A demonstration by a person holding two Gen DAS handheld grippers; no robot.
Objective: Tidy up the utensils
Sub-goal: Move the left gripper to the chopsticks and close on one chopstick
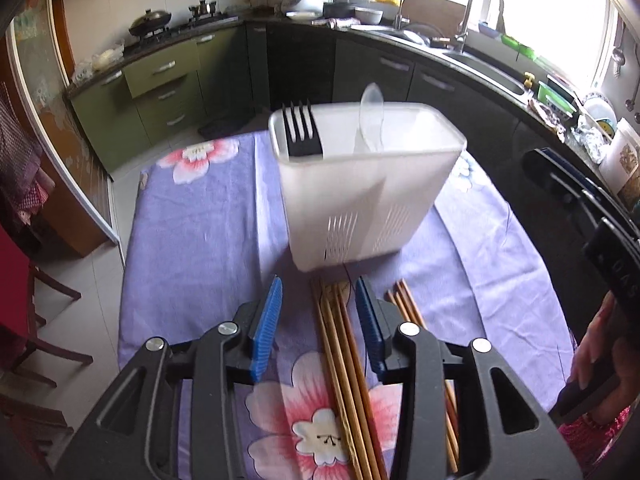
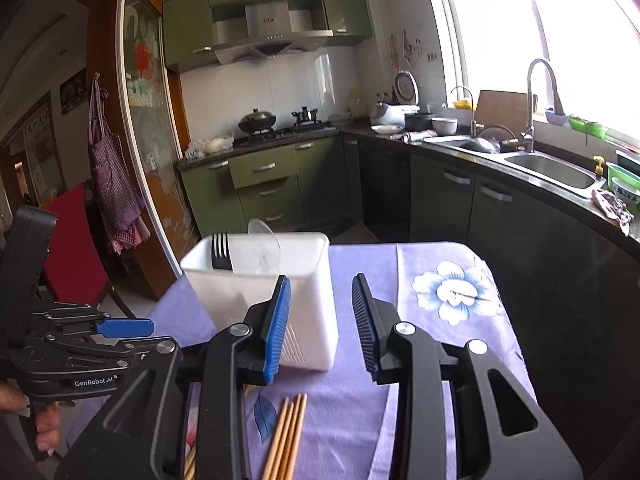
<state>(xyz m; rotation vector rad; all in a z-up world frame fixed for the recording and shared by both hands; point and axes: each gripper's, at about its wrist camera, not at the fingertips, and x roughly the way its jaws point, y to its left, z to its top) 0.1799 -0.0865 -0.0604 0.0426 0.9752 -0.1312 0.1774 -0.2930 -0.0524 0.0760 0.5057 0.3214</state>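
Note:
A white plastic utensil holder (image 1: 360,184) stands on the purple flowered tablecloth (image 1: 200,220). It holds a black fork (image 1: 301,130) and a clear plastic spoon (image 1: 371,120). Wooden chopsticks (image 1: 344,368) lie on the cloth just before it, between and under my left gripper's (image 1: 318,320) blue pads; that gripper is open and empty. More chopsticks (image 1: 408,304) lie to its right. In the right wrist view the holder (image 2: 260,292) is ahead left, and chopsticks (image 2: 286,436) lie below my open, empty right gripper (image 2: 322,320). The left gripper (image 2: 124,328) shows at the left.
The table's far edge (image 2: 400,245) and right edge (image 2: 516,340) drop to the kitchen floor. Green cabinets (image 2: 264,184), a stove and a sink counter (image 2: 552,176) ring the room. A red chair (image 2: 74,248) stands left of the table.

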